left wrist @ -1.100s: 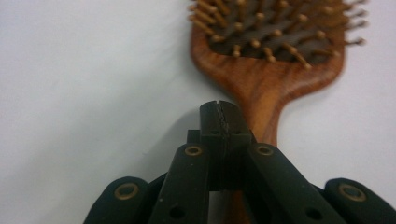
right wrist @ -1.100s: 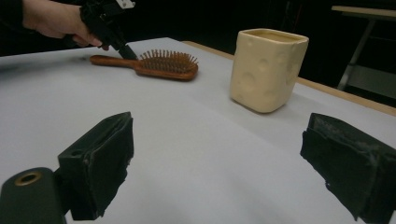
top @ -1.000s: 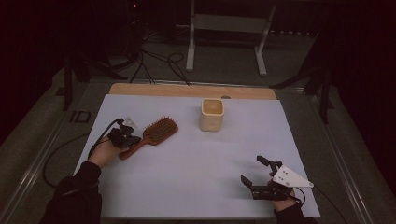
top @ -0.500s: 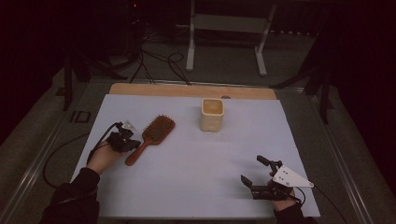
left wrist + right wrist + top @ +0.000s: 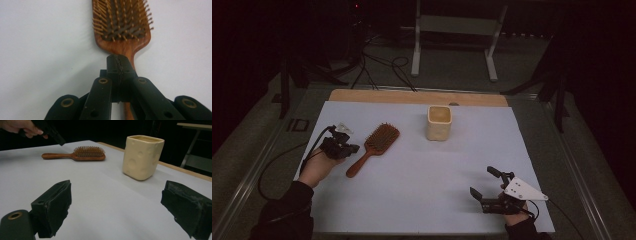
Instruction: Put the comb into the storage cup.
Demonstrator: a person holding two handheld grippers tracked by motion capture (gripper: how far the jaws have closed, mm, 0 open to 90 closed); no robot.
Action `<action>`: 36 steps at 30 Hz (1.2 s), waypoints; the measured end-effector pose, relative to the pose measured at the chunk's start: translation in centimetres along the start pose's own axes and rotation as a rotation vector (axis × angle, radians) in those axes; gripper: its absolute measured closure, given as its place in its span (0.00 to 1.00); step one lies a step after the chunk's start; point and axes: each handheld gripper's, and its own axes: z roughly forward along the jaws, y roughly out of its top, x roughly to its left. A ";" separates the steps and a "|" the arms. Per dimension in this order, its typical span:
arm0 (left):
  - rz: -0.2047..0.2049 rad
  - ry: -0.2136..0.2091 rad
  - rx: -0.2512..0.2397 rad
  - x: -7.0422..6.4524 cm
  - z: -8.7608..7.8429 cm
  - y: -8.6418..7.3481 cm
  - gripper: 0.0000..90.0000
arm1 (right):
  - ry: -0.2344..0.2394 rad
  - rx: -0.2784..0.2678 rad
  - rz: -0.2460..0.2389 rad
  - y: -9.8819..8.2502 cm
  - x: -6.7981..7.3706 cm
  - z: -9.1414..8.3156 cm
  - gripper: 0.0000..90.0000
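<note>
A wooden hairbrush [image 5: 377, 141] lies bristles up on the white table cover, left of centre, its handle pointing toward the near left. My left gripper [image 5: 352, 148] hovers just left of the handle, shut with nothing between its pads. In the left gripper view the closed jaws [image 5: 118, 61] hang over the neck of the brush [image 5: 122, 25]. My right gripper [image 5: 482, 181] rests near the front right edge, open and holding nothing. Its view looks between the spread pads [image 5: 120, 195] at the brush [image 5: 85, 153], the left gripper [image 5: 58, 138] and a cream cup [image 5: 142, 157].
The cream square cup [image 5: 439, 122] stands upright toward the back, right of the brush. A wooden strip [image 5: 417, 96] borders the far edge of the table. Cables run off the left side [image 5: 277, 165]. A metal stand [image 5: 452, 45] rises behind the table.
The brush handle has swung toward the near edge. My left gripper has risen slightly off the handle and stays shut. The right gripper has kept still.
</note>
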 end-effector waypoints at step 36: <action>-0.059 -0.012 0.116 -3.2 1.4 2.2 0.00 | -0.002 -0.001 0.005 0.0 0.0 0.0 0.10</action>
